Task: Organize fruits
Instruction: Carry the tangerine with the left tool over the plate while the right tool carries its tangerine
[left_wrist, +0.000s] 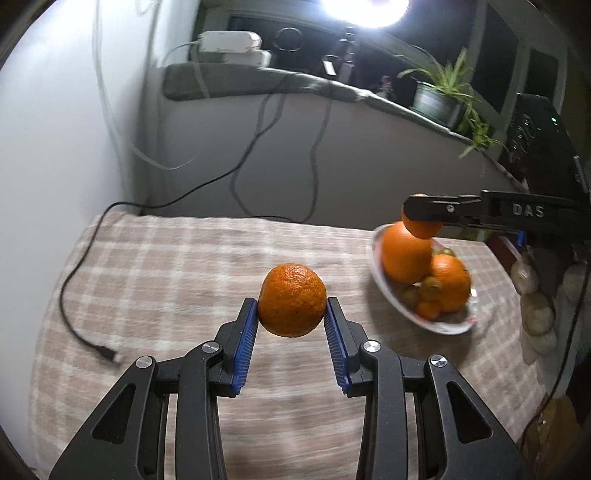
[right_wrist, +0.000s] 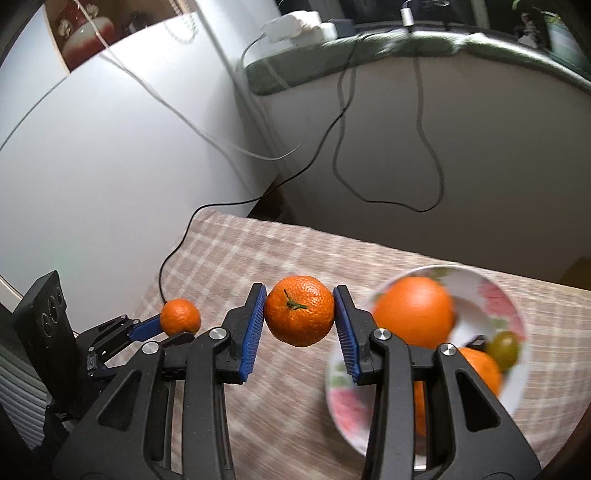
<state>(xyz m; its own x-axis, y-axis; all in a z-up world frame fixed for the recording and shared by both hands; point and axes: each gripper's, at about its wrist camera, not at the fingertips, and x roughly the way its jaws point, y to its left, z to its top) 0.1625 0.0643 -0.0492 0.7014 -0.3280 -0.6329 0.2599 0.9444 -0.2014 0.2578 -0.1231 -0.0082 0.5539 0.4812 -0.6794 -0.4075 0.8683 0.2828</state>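
Note:
In the left wrist view my left gripper (left_wrist: 291, 308) is shut on a mandarin (left_wrist: 291, 291), held above the checked tablecloth (left_wrist: 166, 266). To its right, my right gripper (left_wrist: 424, 210) holds a second mandarin (left_wrist: 423, 229) just over a white flowered bowl (left_wrist: 452, 326) filled with oranges and small green fruits. The right wrist view shows my right gripper (right_wrist: 299, 295) shut on a stemmed mandarin (right_wrist: 299, 317), with the bowl (right_wrist: 496, 295) below and to its right. My left gripper (right_wrist: 173, 326) appears at the left there, clamping its smaller mandarin (right_wrist: 180, 315).
A black cable with a loose plug (left_wrist: 107, 352) lies on the cloth at the left. More cables hang down the wall behind the table's far edge. A potted plant (left_wrist: 439, 96) stands on the sill. A gloved hand (left_wrist: 535, 314) holds the right gripper.

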